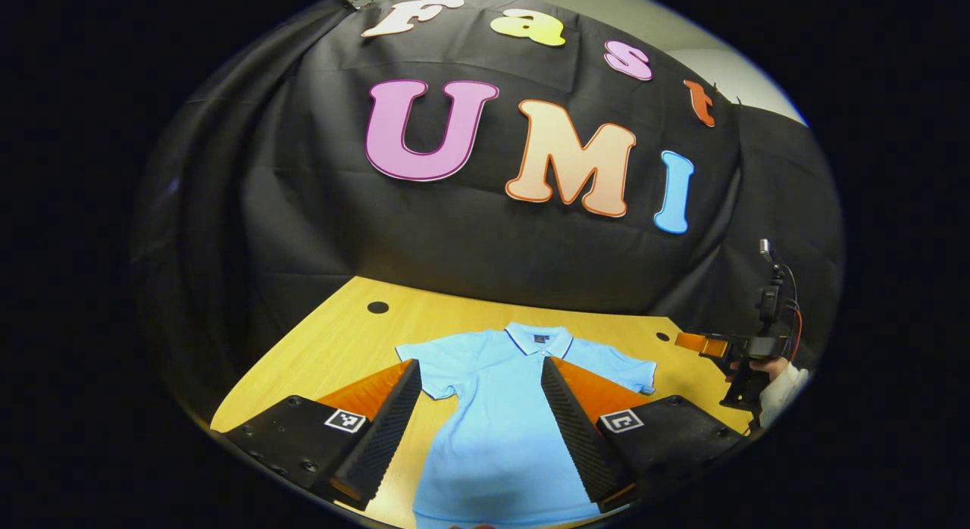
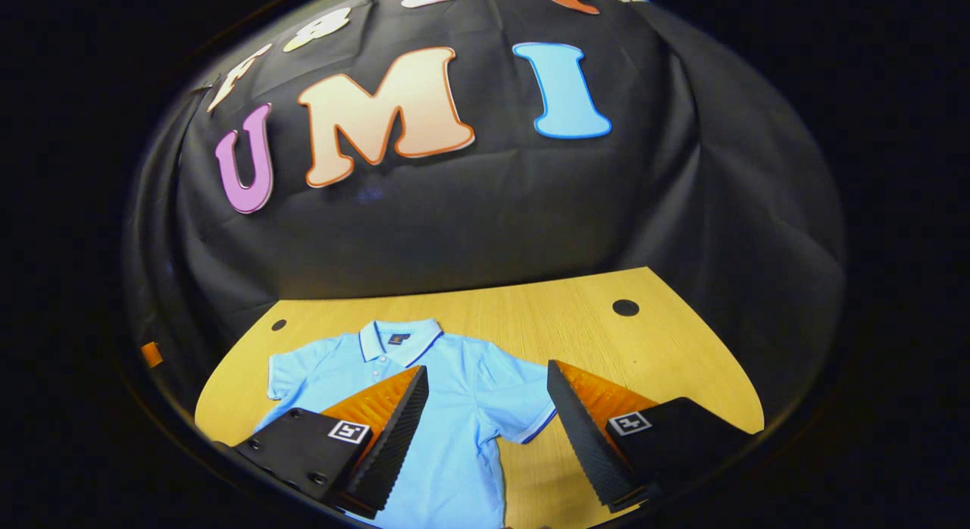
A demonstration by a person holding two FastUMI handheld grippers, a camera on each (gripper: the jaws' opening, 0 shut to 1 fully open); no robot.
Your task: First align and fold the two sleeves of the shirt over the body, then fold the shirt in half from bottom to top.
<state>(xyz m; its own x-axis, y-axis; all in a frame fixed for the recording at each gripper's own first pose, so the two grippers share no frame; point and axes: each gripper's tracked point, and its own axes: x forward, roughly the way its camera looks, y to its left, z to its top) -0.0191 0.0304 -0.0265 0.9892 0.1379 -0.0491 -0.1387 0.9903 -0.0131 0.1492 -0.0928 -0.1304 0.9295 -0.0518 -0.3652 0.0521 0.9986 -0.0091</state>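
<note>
- Two sleeves lie unfolded; shirt [image 1: 492, 415] flat on bench [image 1: 333, 339].
- Left claw [image 1: 481, 430], right claw [image 2: 485, 438]: both wide, empty.
- Pinch each sleeve's hem cleanly; right sleeve [image 2: 523, 408] at 12 o'clock.

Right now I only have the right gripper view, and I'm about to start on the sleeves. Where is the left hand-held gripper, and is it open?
Observer: The left gripper view shows the left hand-held gripper open and holding nothing, with one finger on either side of the blue shirt body.
Operator: And where does my right one sit from that side?
Observer: The right hand-held gripper is out past the shirt's right sleeve, near the right edge of the table, and it is clear of the cloth.
</note>
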